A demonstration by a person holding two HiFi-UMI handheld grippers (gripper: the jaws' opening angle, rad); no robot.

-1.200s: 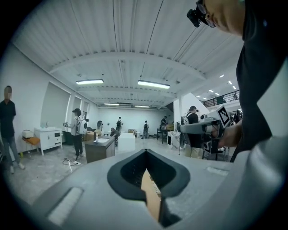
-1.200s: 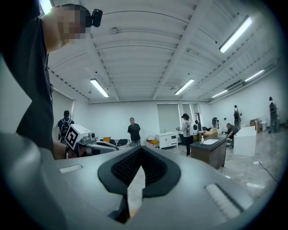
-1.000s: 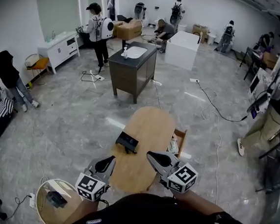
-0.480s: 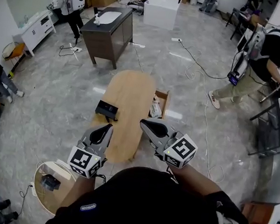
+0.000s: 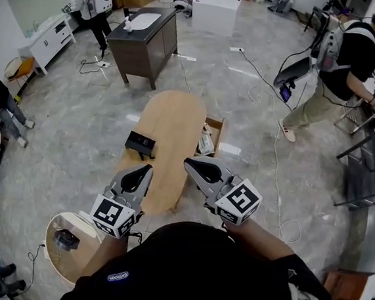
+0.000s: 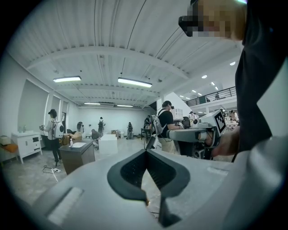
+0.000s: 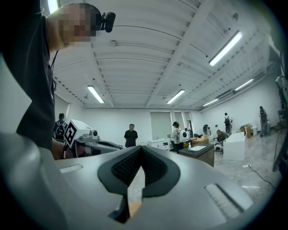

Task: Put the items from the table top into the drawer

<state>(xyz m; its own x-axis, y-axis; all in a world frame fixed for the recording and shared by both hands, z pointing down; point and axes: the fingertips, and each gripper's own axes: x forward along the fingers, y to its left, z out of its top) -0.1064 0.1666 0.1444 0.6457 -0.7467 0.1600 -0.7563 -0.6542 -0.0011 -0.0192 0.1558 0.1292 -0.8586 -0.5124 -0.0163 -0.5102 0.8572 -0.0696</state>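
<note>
1. While both hover short of the desk (image 5: 177, 122), my left gripper (image 5: 144, 171) and right gripper (image 5: 191, 163) are closed tight, holding nothing.
2. Black box (image 5: 140, 143) sits at desk edge; drawer (image 5: 210, 130) open.
3. Risk: closed jaws could knock box off.

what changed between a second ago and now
Both the left hand-held gripper and the right hand-held gripper came a little nearer the wooden table with the person, and the head view tipped down onto it. Nothing was taken hold of or let go. Both stay shut and empty, the black item lies where it was, and the drawer stays open.
</note>
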